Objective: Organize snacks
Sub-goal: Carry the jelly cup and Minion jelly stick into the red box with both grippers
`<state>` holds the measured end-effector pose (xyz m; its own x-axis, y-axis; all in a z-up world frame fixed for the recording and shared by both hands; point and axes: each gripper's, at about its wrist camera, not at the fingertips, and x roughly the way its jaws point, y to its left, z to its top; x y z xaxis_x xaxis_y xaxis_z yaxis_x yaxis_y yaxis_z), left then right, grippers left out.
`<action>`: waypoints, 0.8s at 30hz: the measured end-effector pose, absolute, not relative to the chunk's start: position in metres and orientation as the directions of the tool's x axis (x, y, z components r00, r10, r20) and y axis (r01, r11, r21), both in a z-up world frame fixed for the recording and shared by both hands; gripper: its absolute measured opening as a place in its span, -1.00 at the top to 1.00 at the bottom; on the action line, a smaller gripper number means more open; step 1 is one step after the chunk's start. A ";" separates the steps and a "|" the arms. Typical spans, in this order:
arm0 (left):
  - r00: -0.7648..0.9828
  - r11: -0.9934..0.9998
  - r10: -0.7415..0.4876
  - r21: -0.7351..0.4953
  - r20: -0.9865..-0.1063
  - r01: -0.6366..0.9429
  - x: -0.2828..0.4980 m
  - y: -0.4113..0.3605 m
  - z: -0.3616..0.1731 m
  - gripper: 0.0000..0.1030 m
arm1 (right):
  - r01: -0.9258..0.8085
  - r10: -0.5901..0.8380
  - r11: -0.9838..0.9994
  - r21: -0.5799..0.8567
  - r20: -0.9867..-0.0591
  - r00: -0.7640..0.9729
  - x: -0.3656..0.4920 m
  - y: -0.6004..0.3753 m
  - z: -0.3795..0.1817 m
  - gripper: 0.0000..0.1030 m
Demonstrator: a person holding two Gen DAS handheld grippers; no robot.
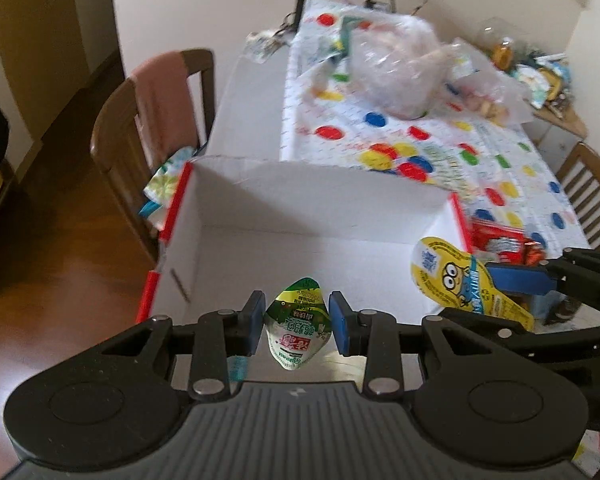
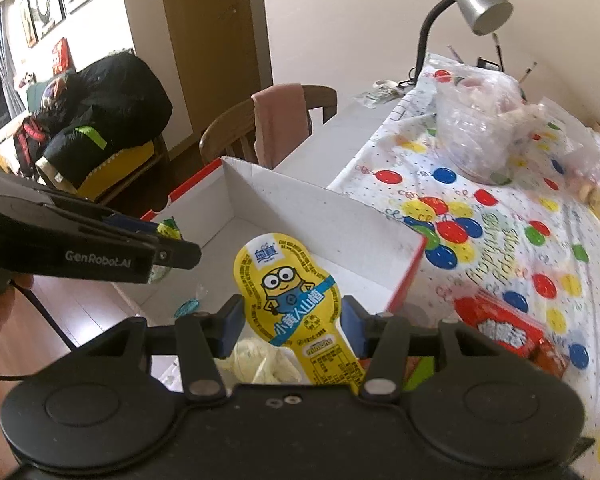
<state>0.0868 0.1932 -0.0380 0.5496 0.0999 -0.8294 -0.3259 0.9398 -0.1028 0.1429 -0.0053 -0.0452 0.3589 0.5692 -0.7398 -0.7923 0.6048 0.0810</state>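
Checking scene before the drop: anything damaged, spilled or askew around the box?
The white box has a ragged, torn far wall edge and a bent left corner. Nothing spilled. The left gripper grips a green jelly cup, the right gripper a yellow Minions pack.

Open box (image 1: pixel 320 216) at near end of table (image 1: pixel 252 92), chair (image 1: pixel 152 120) just beside its left wall. Cloth (image 1: pixel 440 152) covers table beyond and right of box. Plastic bags (image 1: pixel 404 68) on cloth toward far end; lamp (image 2: pixel 472 4) behind them. Snack packet (image 2: pixel 508 328) on cloth, just right of box. Left gripper (image 1: pixel 298 318) with jelly cup (image 1: pixel 298 324) between pads, over box's near left part; right gripper (image 2: pixel 294 320) with pouch (image 2: pixel 290 296) over near right part.
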 end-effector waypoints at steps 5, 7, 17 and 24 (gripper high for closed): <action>0.498 0.929 0.102 -0.097 -0.861 -0.357 0.095 0.220 -0.054 0.34 | -0.799 0.552 0.595 0.081 -0.764 0.334 0.152 0.018 -0.059 0.03; 0.478 0.924 0.104 -0.093 -0.872 -0.371 0.097 0.228 -0.061 0.34 | -0.804 0.543 0.590 0.077 -0.774 0.325 0.155 0.028 -0.065 0.03; 0.374 0.920 0.085 -0.071 -0.923 -0.385 0.119 0.247 -0.095 0.34 | -0.798 0.478 0.596 0.085 -0.837 0.267 0.176 0.067 -0.104 0.03; 0.330 0.944 0.081 -0.033 -0.940 -0.328 0.137 0.238 -0.103 0.34 | -0.811 0.439 0.578 0.088 -0.871 0.219 0.178 0.081 -0.126 0.03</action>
